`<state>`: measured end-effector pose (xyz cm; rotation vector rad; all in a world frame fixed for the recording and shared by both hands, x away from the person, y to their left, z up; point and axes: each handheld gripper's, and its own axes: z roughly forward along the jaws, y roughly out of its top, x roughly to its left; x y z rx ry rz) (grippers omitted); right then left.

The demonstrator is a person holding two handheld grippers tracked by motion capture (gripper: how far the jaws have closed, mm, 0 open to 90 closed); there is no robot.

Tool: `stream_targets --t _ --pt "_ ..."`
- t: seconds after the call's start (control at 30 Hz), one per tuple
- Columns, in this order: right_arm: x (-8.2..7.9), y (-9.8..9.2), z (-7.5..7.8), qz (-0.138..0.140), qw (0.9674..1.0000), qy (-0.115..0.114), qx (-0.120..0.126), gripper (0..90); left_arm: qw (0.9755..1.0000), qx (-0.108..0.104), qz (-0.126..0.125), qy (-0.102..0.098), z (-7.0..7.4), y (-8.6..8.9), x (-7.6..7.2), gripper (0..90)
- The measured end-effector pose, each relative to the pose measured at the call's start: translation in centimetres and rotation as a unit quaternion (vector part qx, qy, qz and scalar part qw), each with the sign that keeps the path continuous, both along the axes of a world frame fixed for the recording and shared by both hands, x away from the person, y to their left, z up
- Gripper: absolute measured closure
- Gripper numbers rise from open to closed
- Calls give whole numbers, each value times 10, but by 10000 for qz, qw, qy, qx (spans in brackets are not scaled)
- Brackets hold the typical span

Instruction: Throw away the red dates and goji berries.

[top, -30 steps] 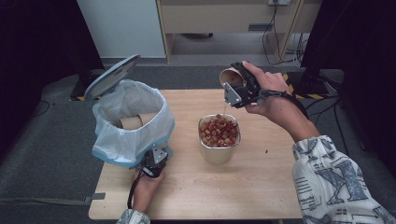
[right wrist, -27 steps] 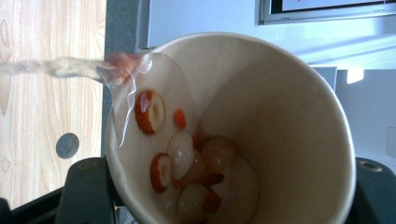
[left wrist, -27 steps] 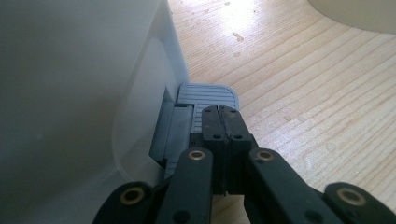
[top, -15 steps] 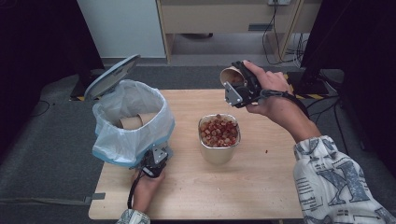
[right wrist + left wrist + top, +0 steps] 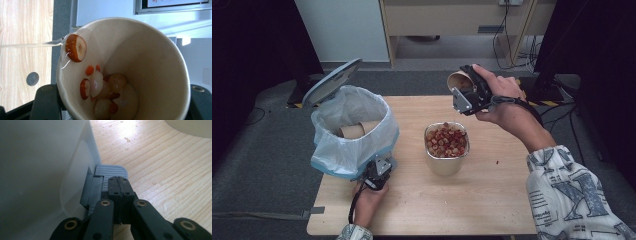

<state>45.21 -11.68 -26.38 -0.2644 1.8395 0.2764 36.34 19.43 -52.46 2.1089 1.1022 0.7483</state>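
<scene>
Between the right gripper's [image 5: 462,92] jaws, clamped by the sides: a paper cup [image 5: 120,70], tipped toward the metal container [image 5: 446,149] lower down and nearer the person, a thin stream of liquid [image 5: 30,45] running off its rim past a red fruit slice [image 5: 76,48] lodged there, more pieces [image 5: 110,95] pooled at the cup's bottom. Under the left gripper's [image 5: 118,179] closed, empty jaws: the grey pedal [image 5: 110,173] of the bag-lined bin [image 5: 352,132], tips resting on it, bin wall right alongside, lid [image 5: 331,81] raised beyond.

Bin [image 5: 347,150]: standing at the tabletop's [image 5: 492,210] left side.
Metal container [image 5: 446,162]: sitting right of it.
Cup [image 5: 458,80]: hanging tilted behind the container.
</scene>
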Motion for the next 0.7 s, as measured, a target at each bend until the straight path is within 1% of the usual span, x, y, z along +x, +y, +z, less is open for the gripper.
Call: stream_targets --t 0.33,0.7 --pt "2 -1 1 48 10000 -11 48 328 10000 0 0 -2 0 0 0 891" --pt "0 1 3 80 9999 -118 -34 330 10000 3 1 -11 0 0 0 891"
